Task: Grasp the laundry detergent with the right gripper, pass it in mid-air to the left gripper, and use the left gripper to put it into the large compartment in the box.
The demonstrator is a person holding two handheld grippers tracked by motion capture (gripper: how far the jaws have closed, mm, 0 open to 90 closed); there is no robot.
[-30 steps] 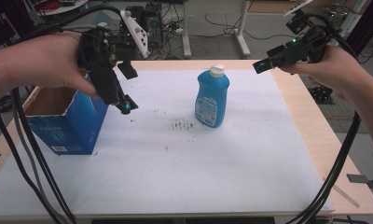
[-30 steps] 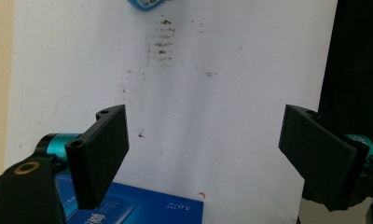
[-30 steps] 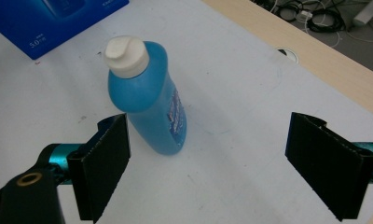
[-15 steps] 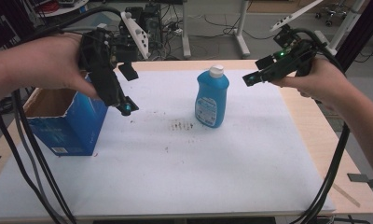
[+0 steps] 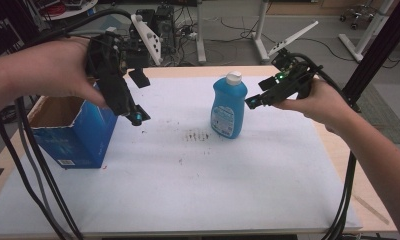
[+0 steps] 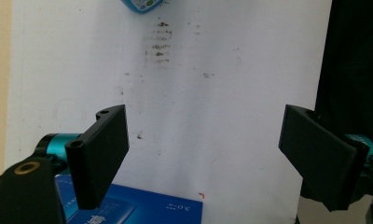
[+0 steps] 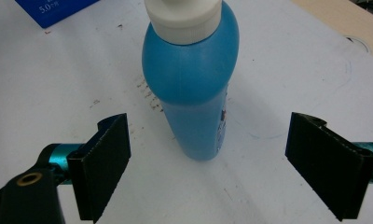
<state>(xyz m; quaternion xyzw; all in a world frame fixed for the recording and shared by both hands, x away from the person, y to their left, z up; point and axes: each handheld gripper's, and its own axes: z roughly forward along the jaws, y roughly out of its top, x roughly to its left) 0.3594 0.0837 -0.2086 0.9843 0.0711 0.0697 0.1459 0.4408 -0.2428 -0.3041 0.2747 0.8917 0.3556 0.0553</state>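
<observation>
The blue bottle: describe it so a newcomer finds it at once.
Start at the white sheet covering the table; near its far middle stands the blue bottle, upright, just beyond a patch of dark specks. Unlike the open blue box at the left edge, it is rounded plastic with a white cap.

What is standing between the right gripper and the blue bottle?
Nothing visible. The right gripper is open, and the blue bottle stands upright straight ahead between the lines of its jaws, with bare white table cover around it.
</observation>
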